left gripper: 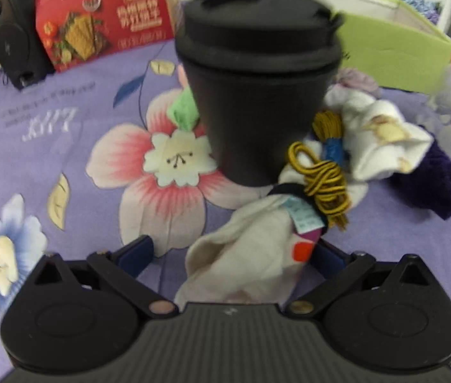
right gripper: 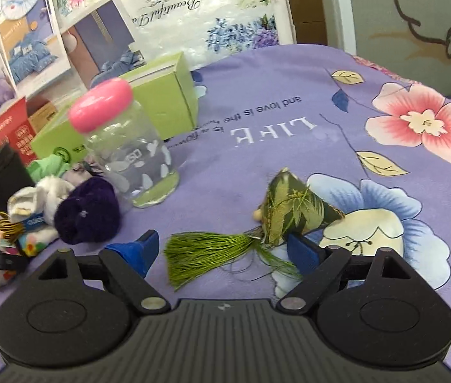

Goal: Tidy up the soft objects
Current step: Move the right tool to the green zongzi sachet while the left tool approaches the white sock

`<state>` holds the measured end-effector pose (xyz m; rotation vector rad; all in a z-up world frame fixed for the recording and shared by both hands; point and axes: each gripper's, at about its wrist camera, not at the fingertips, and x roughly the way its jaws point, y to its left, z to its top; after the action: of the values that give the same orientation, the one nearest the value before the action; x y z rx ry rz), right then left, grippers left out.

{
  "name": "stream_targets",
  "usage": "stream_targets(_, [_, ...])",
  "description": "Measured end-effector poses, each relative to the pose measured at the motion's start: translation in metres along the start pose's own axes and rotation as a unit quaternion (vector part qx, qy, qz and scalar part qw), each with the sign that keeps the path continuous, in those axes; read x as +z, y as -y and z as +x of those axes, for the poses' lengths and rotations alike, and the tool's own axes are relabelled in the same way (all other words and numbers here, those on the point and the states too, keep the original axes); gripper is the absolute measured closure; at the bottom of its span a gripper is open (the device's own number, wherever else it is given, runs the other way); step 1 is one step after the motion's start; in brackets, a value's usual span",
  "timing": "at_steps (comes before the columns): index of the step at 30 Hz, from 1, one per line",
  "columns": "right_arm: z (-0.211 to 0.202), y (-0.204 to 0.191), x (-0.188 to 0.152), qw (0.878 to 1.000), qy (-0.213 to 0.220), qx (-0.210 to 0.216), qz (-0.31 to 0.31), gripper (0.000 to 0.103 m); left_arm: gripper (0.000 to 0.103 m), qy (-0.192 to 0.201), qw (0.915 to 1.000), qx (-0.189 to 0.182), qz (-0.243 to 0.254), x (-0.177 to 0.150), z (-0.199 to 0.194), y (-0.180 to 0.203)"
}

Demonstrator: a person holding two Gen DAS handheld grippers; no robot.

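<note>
Between the spread fingers of both grippers, soft things lie on the bed, none gripped yet.

Nearest the left gripper (left gripper: 230, 255), a cream cloth (left gripper: 244, 261) lies between released fingers, no pad visibly pressing it; just beyond, a yellow-black cord (left gripper: 322, 180) tangles over a white sock (left gripper: 381, 134), with a black lidded cup (left gripper: 257, 95) upright and touching the pile. The right gripper (right gripper: 225, 252) hangs spread over a green tassel (right gripper: 203, 255) tied to a leaf-print pouch (right gripper: 292, 214); further left sit a purple knit ball (right gripper: 88, 214) and a clear jar (right gripper: 129, 153) with a pink lid. Risks: lifting the cloth may drag the cord and tip the cup; pinching only tassel threads may let the pouch slip.
</note>
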<state>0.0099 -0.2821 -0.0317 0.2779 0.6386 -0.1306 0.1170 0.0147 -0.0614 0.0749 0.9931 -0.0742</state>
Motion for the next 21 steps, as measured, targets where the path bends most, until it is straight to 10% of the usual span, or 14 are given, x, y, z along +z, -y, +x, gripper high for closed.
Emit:
stream_targets(9, [0.003,0.012,0.002,1.000,0.002,-0.018,0.015,0.029,0.021,0.008,0.9986,-0.050,0.016,-0.012,-0.018,-0.006])
stream_targets(21, [0.000,0.027,0.007,0.999,0.010,-0.024,0.032,0.029,0.018,0.001,0.9838,-0.163,0.075,-0.045,-0.063,0.043])
